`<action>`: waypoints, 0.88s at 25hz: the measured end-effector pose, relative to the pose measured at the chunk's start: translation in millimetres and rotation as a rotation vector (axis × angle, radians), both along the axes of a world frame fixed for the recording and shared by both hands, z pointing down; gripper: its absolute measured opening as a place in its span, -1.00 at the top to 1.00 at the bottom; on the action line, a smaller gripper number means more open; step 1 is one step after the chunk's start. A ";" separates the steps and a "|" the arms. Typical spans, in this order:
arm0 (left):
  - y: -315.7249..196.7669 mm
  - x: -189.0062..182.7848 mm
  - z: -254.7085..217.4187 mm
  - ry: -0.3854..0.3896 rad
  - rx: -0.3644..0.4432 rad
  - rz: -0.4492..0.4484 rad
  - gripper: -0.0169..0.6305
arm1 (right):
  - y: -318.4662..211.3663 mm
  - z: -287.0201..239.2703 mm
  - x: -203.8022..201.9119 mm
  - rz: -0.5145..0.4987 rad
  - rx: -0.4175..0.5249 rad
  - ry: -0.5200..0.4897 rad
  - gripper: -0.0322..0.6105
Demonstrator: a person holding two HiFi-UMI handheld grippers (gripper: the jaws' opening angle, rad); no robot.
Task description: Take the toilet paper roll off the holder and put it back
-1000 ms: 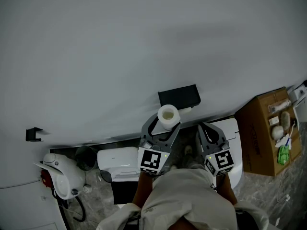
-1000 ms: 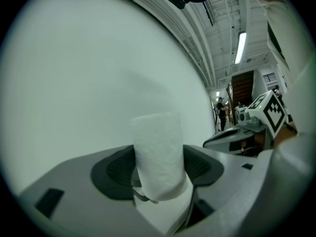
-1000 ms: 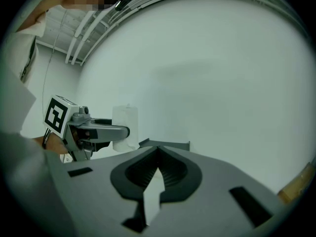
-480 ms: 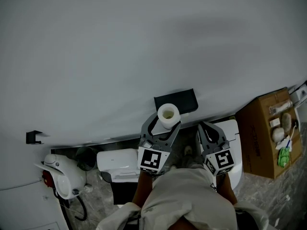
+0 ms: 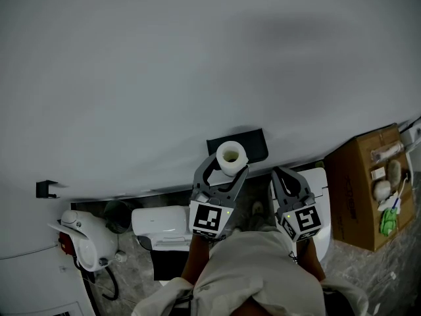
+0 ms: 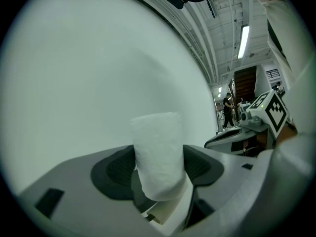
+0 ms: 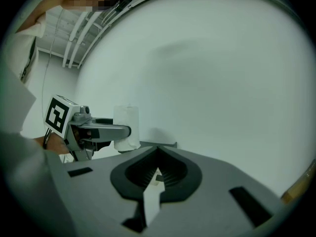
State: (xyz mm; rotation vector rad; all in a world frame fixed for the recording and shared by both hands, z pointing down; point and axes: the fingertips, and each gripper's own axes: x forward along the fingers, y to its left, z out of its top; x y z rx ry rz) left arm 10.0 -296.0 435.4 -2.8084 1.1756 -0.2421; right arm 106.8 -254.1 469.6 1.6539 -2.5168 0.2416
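Clamping the toilet paper roll (image 5: 231, 157), left tool (image 5: 229, 165) has neared the holder (image 5: 254, 140); right tool (image 5: 283, 174) stays closed, empty.

The grey marbled floor (image 5: 395, 268) runs along the foot of the wall. On it stand a cardboard box (image 5: 355, 196) at the right, a low white unit (image 5: 161, 221) near the middle, and a white machine (image 5: 82, 239) at the left, with a black hose (image 5: 108, 288) beside it.
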 end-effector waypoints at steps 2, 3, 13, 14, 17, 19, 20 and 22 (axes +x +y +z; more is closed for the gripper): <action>-4.0 3.1 2.0 -0.006 -0.003 -0.005 0.00 | -3.6 1.3 3.2 -0.006 -0.002 0.001 0.91; -5.6 4.5 2.9 -0.008 -0.005 -0.009 0.00 | -5.0 1.9 4.6 -0.010 -0.003 0.001 0.91; -20.5 12.9 9.5 -0.032 -0.027 -0.060 0.00 | -20.5 6.6 14.9 -0.049 -0.010 -0.008 0.91; -21.1 13.2 9.8 -0.037 -0.028 -0.065 0.00 | -22.1 6.4 15.6 -0.052 -0.011 -0.006 0.91; -22.9 14.3 12.5 -0.063 -0.026 -0.078 0.00 | -27.2 6.4 14.8 -0.064 -0.014 -0.005 0.91; -24.2 13.9 14.5 -0.076 -0.022 -0.091 0.00 | -29.4 8.0 13.6 -0.071 -0.012 -0.011 0.91; -24.5 13.6 14.9 -0.077 -0.021 -0.096 0.00 | -30.1 8.0 13.2 -0.074 -0.012 -0.013 0.91; -24.6 13.6 14.9 -0.077 -0.022 -0.100 -0.01 | -30.6 7.4 12.7 -0.077 -0.012 -0.014 0.91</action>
